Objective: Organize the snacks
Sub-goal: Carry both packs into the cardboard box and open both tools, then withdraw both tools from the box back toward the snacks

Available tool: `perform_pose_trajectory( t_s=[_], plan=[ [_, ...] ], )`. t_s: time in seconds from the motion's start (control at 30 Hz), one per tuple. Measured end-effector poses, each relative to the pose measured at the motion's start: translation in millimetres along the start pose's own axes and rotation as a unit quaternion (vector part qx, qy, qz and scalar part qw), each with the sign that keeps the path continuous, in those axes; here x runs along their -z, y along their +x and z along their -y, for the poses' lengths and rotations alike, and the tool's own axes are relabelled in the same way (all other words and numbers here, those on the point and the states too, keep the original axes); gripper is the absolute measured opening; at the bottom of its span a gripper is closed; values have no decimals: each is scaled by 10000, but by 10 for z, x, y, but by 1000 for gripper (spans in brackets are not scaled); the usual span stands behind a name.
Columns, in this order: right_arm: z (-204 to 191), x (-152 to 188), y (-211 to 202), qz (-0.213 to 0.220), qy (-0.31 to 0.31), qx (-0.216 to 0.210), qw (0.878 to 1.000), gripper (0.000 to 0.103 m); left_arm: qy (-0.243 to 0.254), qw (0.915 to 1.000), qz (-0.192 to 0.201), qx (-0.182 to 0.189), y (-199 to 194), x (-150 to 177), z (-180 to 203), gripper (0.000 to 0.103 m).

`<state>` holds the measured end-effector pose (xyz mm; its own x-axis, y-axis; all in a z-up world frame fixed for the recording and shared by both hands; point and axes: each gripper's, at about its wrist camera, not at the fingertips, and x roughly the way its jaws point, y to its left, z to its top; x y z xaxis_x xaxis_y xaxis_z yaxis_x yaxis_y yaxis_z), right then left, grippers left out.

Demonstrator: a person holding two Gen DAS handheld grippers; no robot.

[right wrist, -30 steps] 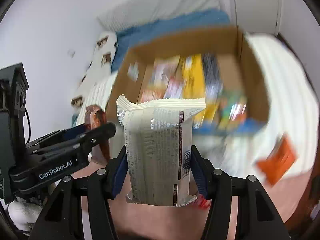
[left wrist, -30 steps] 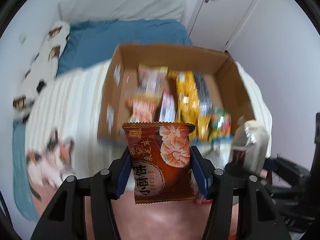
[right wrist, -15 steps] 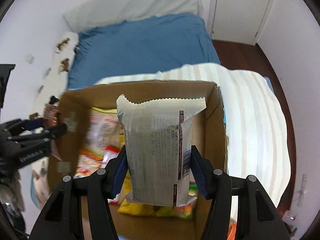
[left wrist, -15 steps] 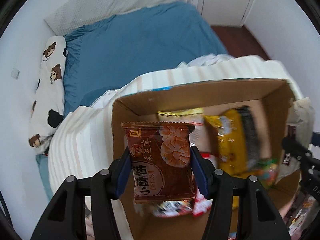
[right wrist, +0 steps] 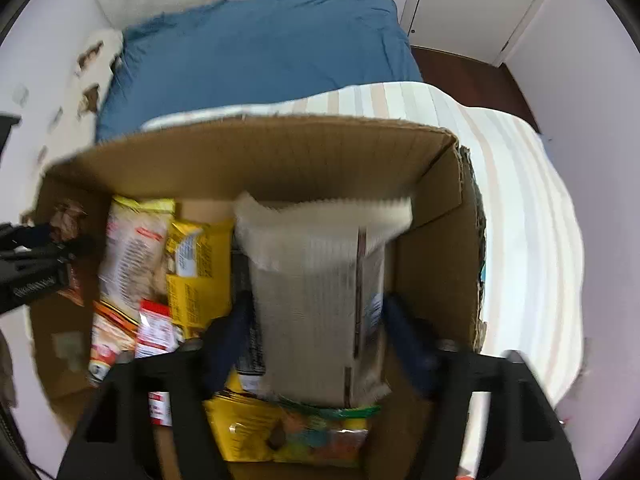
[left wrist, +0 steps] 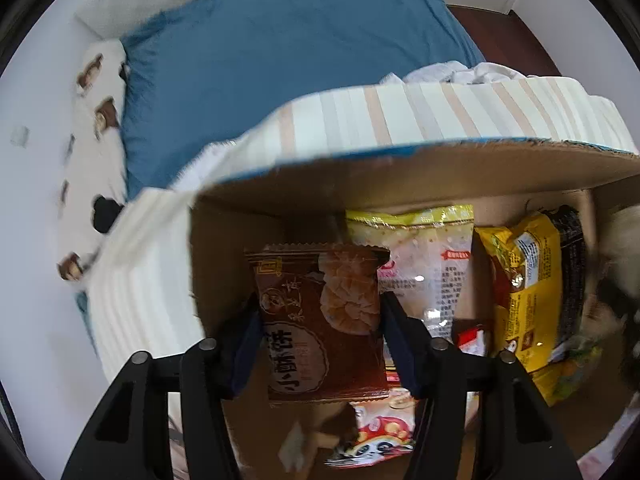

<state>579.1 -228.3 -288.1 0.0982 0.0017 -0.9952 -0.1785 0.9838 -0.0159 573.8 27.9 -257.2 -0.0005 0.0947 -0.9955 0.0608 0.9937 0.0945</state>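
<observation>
My left gripper (left wrist: 320,320) is shut on a brown pastry packet (left wrist: 320,320) and holds it inside the left end of the open cardboard box (left wrist: 400,172). My right gripper (right wrist: 316,320) is shut on a white snack packet (right wrist: 316,304), back side facing me, held over the right part of the same box (right wrist: 280,152). The left gripper (right wrist: 36,268) also shows at the left edge of the right wrist view. Yellow packets (left wrist: 528,280), a pale packet (left wrist: 424,264) and red-and-white packets (right wrist: 156,328) lie in the box.
The box sits on a striped blanket (right wrist: 520,200) on a bed with a blue sheet (left wrist: 280,48). A bear-print pillow (left wrist: 92,140) lies at the left. White walls, a door (right wrist: 480,4) and dark wood floor (right wrist: 468,76) are beyond.
Both grippers have moved forward and down into the box with their packets. The box now fills the lower half of both views.
</observation>
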Motion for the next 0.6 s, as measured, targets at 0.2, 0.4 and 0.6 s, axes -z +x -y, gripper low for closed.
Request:
perform_pose_trajectory(
  t_s=[0.2, 0.4, 0.6],
  plan=[
    [9, 26, -15, -98, 85, -276, 9995, 95, -356, 9978, 74, 551, -24, 35, -34, 90],
    [98, 104, -70, -114, 225, -402, 9989, 96, -693, 9936, 216, 866, -162, 122, -75, 90],
    [121, 271, -261, 57, 325, -516, 9981, 99, -908, 9880, 847, 923, -564, 382, -55, 90]
  ],
)
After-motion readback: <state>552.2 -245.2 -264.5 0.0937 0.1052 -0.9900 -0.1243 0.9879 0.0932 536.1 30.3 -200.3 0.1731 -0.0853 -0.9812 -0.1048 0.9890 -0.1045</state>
